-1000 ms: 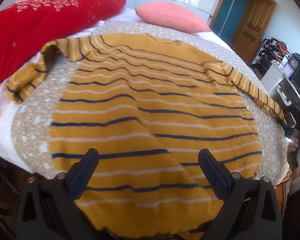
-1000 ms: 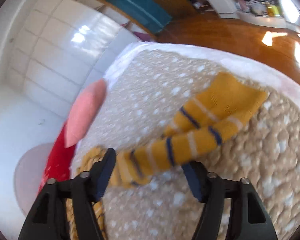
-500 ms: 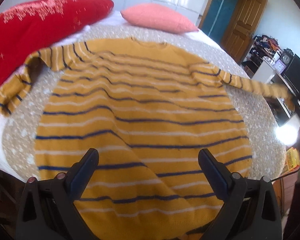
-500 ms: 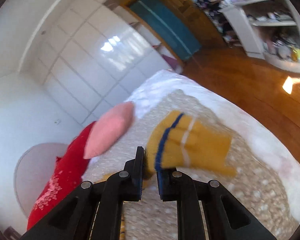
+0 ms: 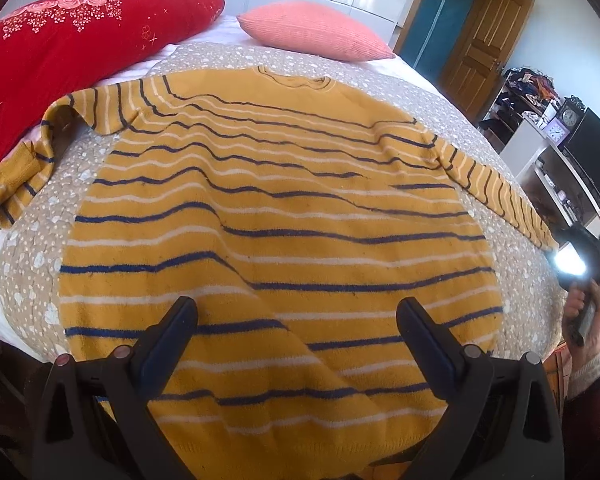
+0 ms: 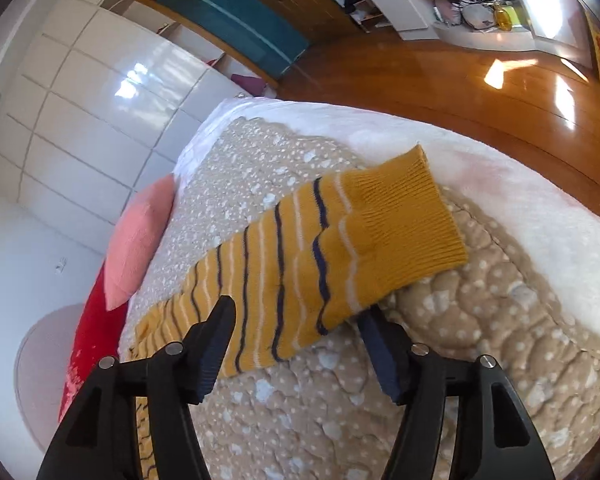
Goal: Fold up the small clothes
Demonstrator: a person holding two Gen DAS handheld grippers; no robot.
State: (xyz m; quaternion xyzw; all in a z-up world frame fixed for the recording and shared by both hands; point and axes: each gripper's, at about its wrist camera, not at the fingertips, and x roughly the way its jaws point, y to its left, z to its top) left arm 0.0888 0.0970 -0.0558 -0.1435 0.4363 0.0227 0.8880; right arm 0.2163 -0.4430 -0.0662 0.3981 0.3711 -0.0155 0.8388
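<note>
Stretched out since half a second ago, the right sleeve (image 6: 332,260) now lies flat and straight across the bed (image 6: 480,340), where earlier it was pinched at the cuff between closed jaws; the right tool (image 6: 296,344) has just been opening and its jaws now stand wide, straddling the sleeve near the cuff without pressing it. In the left wrist view, the left tool (image 5: 296,320) hovers with jaws wide apart and empty over the hem of the striped sweater (image 5: 276,216), which lies face up and spread across the quilted bed cover, collar toward the pink pillow (image 5: 316,36) and the red pillow (image 5: 80,28). The left sleeve (image 5: 32,148) is bunched and doubled back near the red pillow; the right sleeve runs out toward the bed's edge, where the person's hand (image 5: 584,312) holds the other tool. In the right wrist view, the cuff rests near the white edge of the bedding, clear of the floor. Judgement: the step in hand is laying the garment flat before folding; done well, the crumpled left sleeve should be straightened likewise and the body's diagonal ridges smoothed, so folds fall true. No containers appear on the bed; shelves in the background hold clutter too small to identify.
</note>
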